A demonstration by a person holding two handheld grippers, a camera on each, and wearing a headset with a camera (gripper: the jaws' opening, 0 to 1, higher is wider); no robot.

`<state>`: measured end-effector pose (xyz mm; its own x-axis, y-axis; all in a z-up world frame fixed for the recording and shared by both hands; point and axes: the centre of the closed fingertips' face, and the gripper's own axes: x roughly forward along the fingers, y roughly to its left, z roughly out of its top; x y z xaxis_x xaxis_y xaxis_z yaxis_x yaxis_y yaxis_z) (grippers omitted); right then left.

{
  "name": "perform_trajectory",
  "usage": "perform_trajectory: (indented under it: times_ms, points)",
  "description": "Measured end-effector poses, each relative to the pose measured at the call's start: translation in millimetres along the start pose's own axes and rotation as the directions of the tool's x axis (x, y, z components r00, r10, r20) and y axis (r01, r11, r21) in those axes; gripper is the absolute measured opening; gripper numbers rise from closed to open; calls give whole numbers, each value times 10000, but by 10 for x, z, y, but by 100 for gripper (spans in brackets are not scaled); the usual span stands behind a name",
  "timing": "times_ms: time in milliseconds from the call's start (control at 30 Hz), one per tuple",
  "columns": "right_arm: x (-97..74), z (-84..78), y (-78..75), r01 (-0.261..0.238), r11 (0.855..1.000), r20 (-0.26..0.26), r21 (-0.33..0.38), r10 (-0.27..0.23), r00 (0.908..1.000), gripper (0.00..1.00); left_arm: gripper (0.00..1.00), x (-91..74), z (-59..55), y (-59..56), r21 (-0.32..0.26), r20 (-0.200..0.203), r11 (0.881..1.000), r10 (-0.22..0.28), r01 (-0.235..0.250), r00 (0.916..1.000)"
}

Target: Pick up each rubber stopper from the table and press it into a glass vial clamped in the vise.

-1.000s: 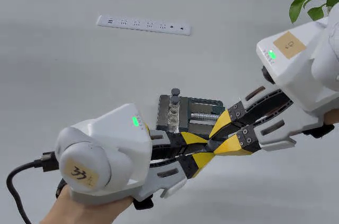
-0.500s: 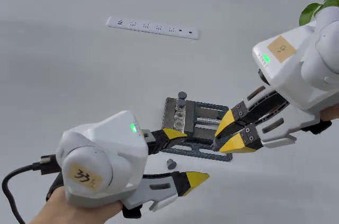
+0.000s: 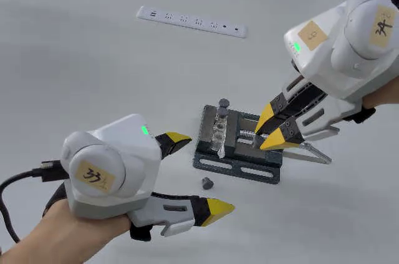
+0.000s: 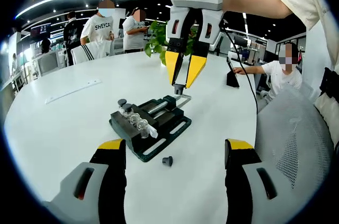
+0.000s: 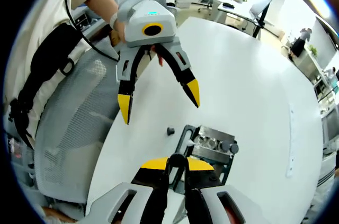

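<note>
A small dark vise (image 3: 235, 165) (image 4: 175, 124) (image 5: 186, 134) stands mid-table with a row of glass vials (image 3: 219, 133) (image 4: 139, 122) clamped in it. Grey stoppers (image 3: 224, 103) (image 4: 123, 102) (image 5: 232, 148) cap the vials at the far end. One loose grey stopper (image 3: 207, 183) (image 4: 167, 160) (image 5: 170, 130) lies on the table just in front of the vise. My left gripper (image 3: 199, 175) (image 5: 159, 100) is wide open around that spot, holding nothing. My right gripper (image 3: 257, 140) (image 4: 179, 83) has its yellow tips closed on the vise screw (image 3: 245, 134) at the handle end.
A white power strip (image 3: 192, 22) (image 4: 71, 91) lies farther back on the white table. The vise handle (image 3: 315, 155) sticks out to the right. A black cable (image 3: 15, 183) trails from my left gripper. People sit at desks beyond the table, beside a green plant (image 4: 159, 41).
My left gripper has opened and drawn back to the left, and a loose stopper now lies on the table. My right gripper has shifted up onto the vise screw.
</note>
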<state>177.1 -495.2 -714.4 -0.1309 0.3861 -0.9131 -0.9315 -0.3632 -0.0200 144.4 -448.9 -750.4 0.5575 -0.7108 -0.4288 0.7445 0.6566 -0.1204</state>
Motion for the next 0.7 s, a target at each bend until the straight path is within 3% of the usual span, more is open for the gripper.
perform_trajectory:
  times_ms: [367,567,700]
  points:
    - [137,-23,-284,85,9892,-697,-1466,-189,9974,6,98,-6,-93,105,-502,-166,9984,232,-240,9996]
    - [214,27,-427,85,9735,-713,-2285,-255,9971,6,99,-15,-134,91,-535,-417,9984,156,-178,9990]
    - [288,30,-470,-68,9613,-831,-2755,-168,9964,5,99,-31,-126,142,-527,-439,9981,285,-308,9986]
